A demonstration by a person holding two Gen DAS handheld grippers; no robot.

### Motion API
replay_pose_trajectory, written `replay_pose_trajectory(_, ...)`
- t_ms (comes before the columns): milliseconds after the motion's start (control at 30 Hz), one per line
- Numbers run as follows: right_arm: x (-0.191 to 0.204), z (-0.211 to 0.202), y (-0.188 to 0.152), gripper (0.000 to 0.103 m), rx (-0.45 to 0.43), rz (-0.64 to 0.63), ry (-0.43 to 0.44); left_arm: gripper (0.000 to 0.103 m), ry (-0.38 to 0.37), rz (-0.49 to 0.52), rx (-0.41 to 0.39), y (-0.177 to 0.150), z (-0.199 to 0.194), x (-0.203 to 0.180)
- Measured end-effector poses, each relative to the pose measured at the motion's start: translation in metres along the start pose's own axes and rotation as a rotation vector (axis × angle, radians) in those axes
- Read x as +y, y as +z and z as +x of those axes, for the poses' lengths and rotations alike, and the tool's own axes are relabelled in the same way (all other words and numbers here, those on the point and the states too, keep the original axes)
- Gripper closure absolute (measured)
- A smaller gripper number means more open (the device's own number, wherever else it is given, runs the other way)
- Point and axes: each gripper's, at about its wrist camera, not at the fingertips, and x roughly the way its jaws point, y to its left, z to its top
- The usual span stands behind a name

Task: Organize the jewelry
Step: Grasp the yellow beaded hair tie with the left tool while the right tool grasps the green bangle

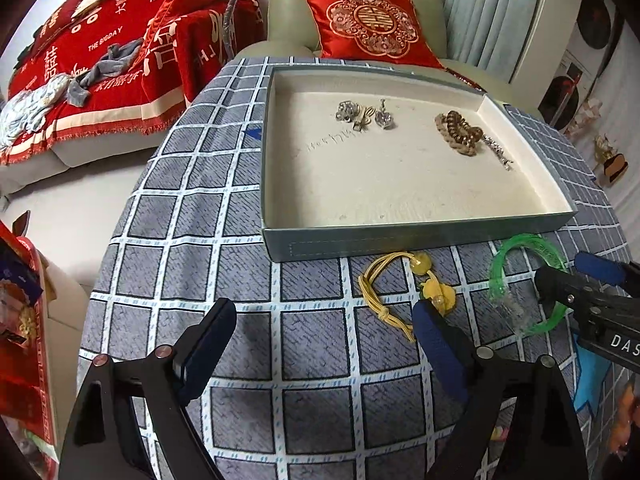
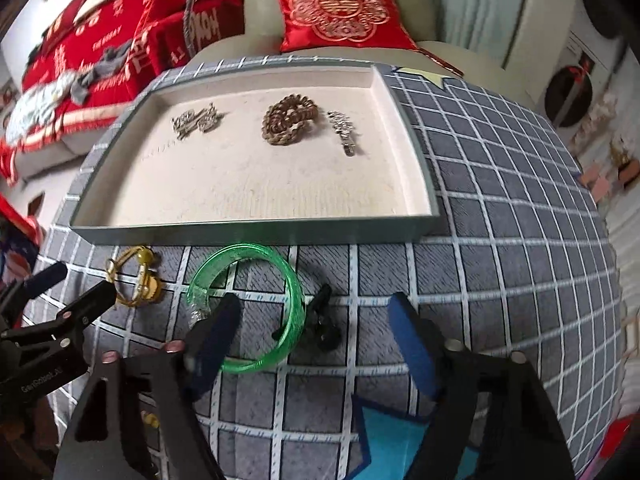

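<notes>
A green translucent bangle point(image 2: 296, 304) lies flat on the checked tablecloth in front of the tray point(image 2: 256, 232). My right gripper point(image 2: 316, 308) is open over it. Its left finger point(image 2: 218, 324) sits inside the ring, and the ring's right side lies between the fingers, untouched, beside a small black clip point(image 2: 325, 326). In the left wrist view my left gripper point(image 1: 320, 320) is open and empty, its right finger point(image 1: 434, 332) just short of a yellow cord bracelet point(image 1: 436, 294) with beads. The bangle point(image 1: 495, 276) and the right gripper point(image 1: 558, 268) show at the right there.
The tray point(image 1: 400, 244) holds silver pendants point(image 1: 362, 116), a brown braided bracelet point(image 1: 460, 132) and a silver chain point(image 1: 498, 150). A teal paper star point(image 2: 396, 440) lies near the table's front edge. Beyond the round table stand a sofa and a red cushion point(image 1: 372, 24).
</notes>
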Motion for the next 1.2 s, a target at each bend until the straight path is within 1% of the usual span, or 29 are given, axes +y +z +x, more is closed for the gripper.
replay_pose_trajectory(200, 0.017, 0.007, 0.008, 0.034, -0.003, -0.104, -0.041, 0.001, 0.009, 0.010, 0.006, 0.001, 0.007, -0.008)
replay_pose_trajectory(233, 0.020, 0.009, 0.009, 0.037, -0.001, -0.120, -0.048, 0.003, 0.009, 0.011, 0.007, 0.002, 0.008, -0.009)
replay_pose_trajectory(267, 0.022, 0.010, 0.009, 0.043, 0.001, -0.132, -0.054, 0.006, 0.014, 0.014, 0.007, 0.002, 0.009, -0.010)
replay_pose_trajectory(300, 0.024, 0.012, 0.010, 0.046, 0.006, -0.144, -0.059, 0.006, 0.022, 0.021, 0.003, 0.002, 0.009, -0.012)
replay_pose_trajectory(367, 0.027, 0.015, 0.010, 0.055, 0.011, -0.156, -0.063, 0.006, 0.020, 0.030, 0.002, 0.002, 0.009, -0.015)
replay_pose_trajectory(400, 0.028, 0.016, 0.009, 0.057, 0.015, -0.164, -0.066, 0.006, 0.021, 0.032, 0.002, 0.002, 0.009, -0.016)
replay_pose_trajectory(467, 0.030, 0.015, 0.007, 0.065, 0.008, -0.175, -0.073, 0.013, 0.029, 0.047, -0.010, 0.002, 0.008, -0.019)
replay_pose_trajectory(500, 0.031, 0.015, 0.007, 0.068, 0.007, -0.179, -0.075, 0.014, 0.026, 0.051, -0.011, 0.001, 0.007, -0.019)
replay_pose_trajectory(600, 0.031, 0.011, 0.007, 0.082, -0.008, -0.176, -0.071, 0.015, 0.030, 0.043, -0.006, 0.002, 0.007, -0.019)
replay_pose_trajectory(667, 0.029, 0.008, 0.006, 0.091, -0.017, -0.158, -0.053, 0.027, 0.031, 0.047, -0.012, 0.002, 0.005, -0.021)
replay_pose_trajectory(733, 0.027, 0.005, 0.007, 0.093, -0.028, -0.133, -0.036, 0.029, 0.022, 0.054, -0.006, 0.002, 0.005, -0.022)
replay_pose_trajectory(833, 0.019, -0.004, 0.004, 0.093, -0.045, -0.083, -0.005, 0.038, 0.022, 0.061, -0.010, 0.003, 0.004, -0.022)
replay_pose_trajectory(933, 0.013, -0.011, 0.003, 0.093, -0.058, -0.047, 0.017, 0.039, 0.008, 0.056, -0.007, 0.003, 0.003, -0.022)
replay_pose_trajectory(967, 0.012, -0.013, 0.002, 0.093, -0.061, -0.040, 0.021, 0.040, 0.002, 0.053, -0.008, 0.003, 0.003, -0.022)
replay_pose_trajectory(1000, 0.010, -0.015, 0.001, 0.093, -0.066, -0.029, 0.028, 0.045, 0.000, 0.052, -0.011, 0.003, 0.002, -0.021)
replay_pose_trajectory(1033, 0.008, -0.018, -0.001, 0.093, -0.070, -0.018, 0.037, 0.056, -0.003, 0.056, -0.015, 0.003, 0.001, -0.022)
replay_pose_trajectory(1100, 0.005, -0.024, -0.004, 0.093, -0.075, 0.002, 0.055, 0.070, -0.031, 0.065, -0.016, 0.003, 0.001, -0.022)
replay_pose_trajectory(1133, 0.005, -0.024, -0.005, 0.093, -0.077, 0.008, 0.061, 0.085, -0.057, 0.069, -0.014, 0.003, 0.001, -0.022)
replay_pose_trajectory(1200, 0.003, -0.029, -0.008, 0.093, -0.083, 0.024, 0.075, 0.085, -0.088, 0.061, -0.012, 0.002, 0.000, -0.021)
